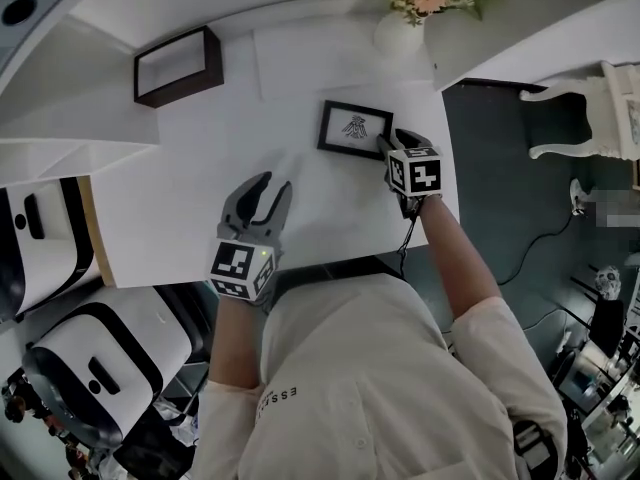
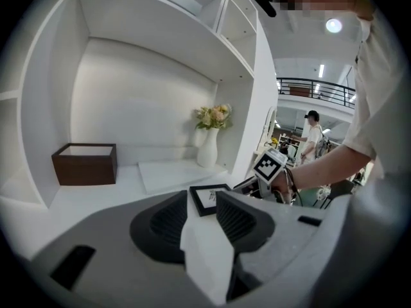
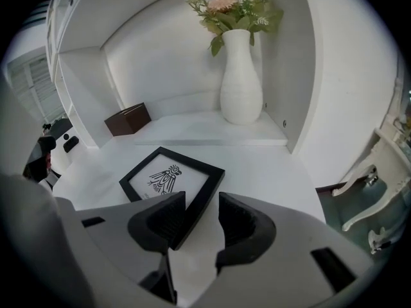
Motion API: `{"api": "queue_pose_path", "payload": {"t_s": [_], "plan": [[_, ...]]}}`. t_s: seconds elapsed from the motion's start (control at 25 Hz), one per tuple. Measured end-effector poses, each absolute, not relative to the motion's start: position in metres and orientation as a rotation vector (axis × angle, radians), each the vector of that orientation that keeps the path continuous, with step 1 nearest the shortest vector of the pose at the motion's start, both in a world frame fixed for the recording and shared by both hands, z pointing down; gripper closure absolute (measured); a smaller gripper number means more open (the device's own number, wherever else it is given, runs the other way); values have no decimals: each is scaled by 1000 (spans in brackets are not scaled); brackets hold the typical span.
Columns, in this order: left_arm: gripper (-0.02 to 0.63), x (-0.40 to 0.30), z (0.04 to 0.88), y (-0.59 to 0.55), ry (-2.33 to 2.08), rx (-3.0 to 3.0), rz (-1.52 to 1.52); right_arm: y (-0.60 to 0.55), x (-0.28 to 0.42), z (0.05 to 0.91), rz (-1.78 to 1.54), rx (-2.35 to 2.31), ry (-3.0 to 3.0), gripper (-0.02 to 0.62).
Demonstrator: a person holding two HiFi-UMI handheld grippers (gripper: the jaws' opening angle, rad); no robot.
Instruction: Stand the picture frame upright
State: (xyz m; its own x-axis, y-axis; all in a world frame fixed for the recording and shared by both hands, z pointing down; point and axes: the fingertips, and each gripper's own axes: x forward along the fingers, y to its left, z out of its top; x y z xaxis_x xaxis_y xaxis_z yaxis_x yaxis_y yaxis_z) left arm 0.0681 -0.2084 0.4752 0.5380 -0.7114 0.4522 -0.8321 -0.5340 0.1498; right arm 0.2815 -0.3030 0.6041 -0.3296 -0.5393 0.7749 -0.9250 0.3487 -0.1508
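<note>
A black picture frame point(image 1: 354, 128) with an insect drawing lies flat on the white table point(image 1: 200, 198). My right gripper point(image 1: 392, 144) is at the frame's right edge. In the right gripper view the jaws point(image 3: 202, 205) straddle the near right edge of the frame point(image 3: 168, 178); a gap shows beside the right pad, so the gripper is open. My left gripper point(image 1: 262, 196) hovers open over bare table to the left of the frame, nothing between its fingers. From the left gripper view point(image 2: 202, 197) the frame point(image 2: 207, 199) lies ahead, with the right gripper point(image 2: 257, 183) beside it.
A dark brown open box point(image 1: 178, 66) stands at the back left. A white vase of flowers point(image 1: 400, 30) stands at the back right by the side wall. A flat white board point(image 1: 330, 60) lies behind the frame. The table's edge point(image 1: 448, 208) runs just right of the frame.
</note>
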Motion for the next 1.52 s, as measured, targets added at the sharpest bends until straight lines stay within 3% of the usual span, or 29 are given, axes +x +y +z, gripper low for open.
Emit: {"api": "queue_pose_path", "payload": {"t_s": [0.2, 1.52], "plan": [[482, 67, 482, -207, -1259, 2419, 495, -302, 277, 608, 840, 1279, -1994, 465], [482, 22, 490, -110, -1194, 2366, 479, -203, 223, 607, 804, 1182, -1944, 476]]}}
